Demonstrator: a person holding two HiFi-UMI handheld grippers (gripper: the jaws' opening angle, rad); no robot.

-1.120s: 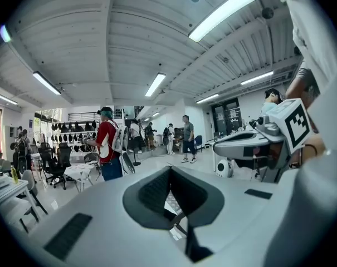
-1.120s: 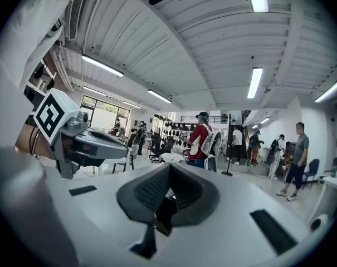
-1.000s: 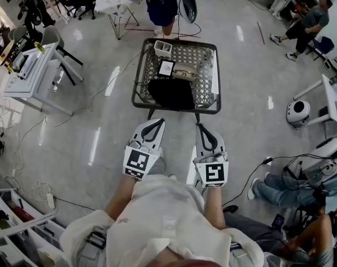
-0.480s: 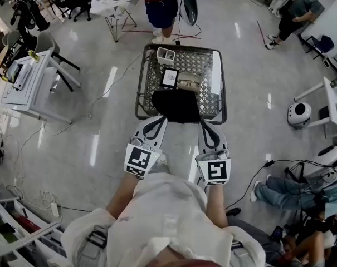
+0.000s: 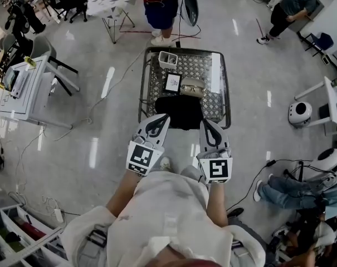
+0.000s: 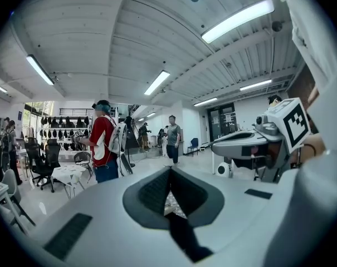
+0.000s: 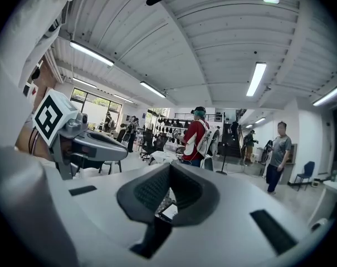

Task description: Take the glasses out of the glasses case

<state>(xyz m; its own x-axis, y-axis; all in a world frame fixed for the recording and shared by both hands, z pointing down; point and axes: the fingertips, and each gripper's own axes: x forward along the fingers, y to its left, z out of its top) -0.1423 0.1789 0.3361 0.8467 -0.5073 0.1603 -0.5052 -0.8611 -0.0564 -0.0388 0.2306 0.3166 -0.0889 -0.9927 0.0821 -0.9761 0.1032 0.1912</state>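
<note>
A dark wire-mesh tabletop [image 5: 152, 77] with a raised metal rim stands on a glossy grey floor [image 5: 96, 121]. Towards its middle lies the beige oblong glasses case [image 5: 192, 87], which looks closed as far as the head view shows. Just left of the case is a small card with a white border and dark centre [image 5: 172, 82]. At the far left corner stands a small white square cup [image 5: 168, 60], and a long white strip [image 5: 215, 73] lies along the right side. A black cloth [image 5: 179, 107] covers the near middle of the mesh, just on the near side of the case and the card.

The left claw [image 5: 162, 117], a grey-white two-jaw tool with a square-marker cube on its back, reaches the near edge of the tabletop by the left part of the cloth. Its jaws are together with nothing between them. The right claw [image 5: 204, 123], of the same build, is beside it at the cloth's near right corner, jaws likewise pressed together and empty. Both are well apart from the case. How high they sit above the mesh cannot be told.

Beyond the far edge stands a person in a red top and blue shorts [image 5: 160, 1].
</note>
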